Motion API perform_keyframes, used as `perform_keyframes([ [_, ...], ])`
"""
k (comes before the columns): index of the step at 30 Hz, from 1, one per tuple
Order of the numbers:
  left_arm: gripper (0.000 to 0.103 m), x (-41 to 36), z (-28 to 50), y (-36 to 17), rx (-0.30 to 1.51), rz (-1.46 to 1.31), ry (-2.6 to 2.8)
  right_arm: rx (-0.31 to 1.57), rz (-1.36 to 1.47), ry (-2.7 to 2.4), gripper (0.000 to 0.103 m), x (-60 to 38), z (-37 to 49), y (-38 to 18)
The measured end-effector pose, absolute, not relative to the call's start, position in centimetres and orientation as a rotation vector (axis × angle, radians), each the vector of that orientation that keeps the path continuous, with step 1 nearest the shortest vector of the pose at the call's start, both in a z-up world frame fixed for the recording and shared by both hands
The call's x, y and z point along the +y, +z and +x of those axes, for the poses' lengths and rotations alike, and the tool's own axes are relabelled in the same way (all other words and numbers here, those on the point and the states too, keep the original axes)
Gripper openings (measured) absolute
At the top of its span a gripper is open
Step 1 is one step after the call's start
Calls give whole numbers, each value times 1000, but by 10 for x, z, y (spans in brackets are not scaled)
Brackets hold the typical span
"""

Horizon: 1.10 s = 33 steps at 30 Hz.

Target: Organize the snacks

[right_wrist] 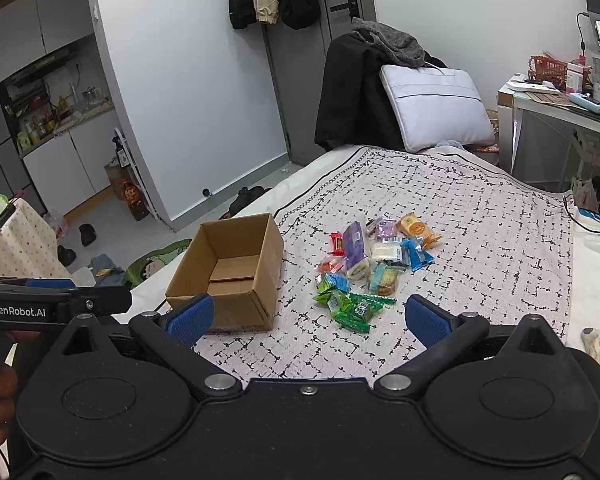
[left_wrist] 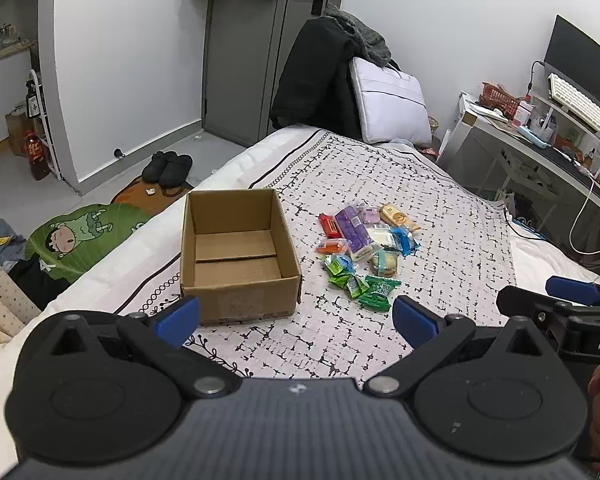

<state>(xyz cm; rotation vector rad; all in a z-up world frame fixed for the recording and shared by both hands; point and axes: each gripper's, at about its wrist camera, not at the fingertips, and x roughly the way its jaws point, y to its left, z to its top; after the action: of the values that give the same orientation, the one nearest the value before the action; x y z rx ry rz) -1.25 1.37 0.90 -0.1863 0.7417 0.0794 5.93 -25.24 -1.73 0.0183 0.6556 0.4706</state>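
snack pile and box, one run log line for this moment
left gripper open | right gripper open | cardboard box empty | snack pile on bed, untouched

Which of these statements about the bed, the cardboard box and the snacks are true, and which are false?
1. The brown cardboard box holds no snacks. True.
2. The wrapped snacks lie in a pile on the patterned bedspread beside the box. True.
3. The left gripper is closed on a green packet. False: its jaws stand wide open with nothing between them.
4. The right gripper is open. True.
5. The long purple packet lies inside the box. False: it lies in the pile.
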Motion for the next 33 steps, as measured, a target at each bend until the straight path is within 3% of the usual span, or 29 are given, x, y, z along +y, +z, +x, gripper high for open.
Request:
perform_keyframes([
  [33,102,13,-17,8,741,-180,78,661,6,475,103,-252,58,-17],
])
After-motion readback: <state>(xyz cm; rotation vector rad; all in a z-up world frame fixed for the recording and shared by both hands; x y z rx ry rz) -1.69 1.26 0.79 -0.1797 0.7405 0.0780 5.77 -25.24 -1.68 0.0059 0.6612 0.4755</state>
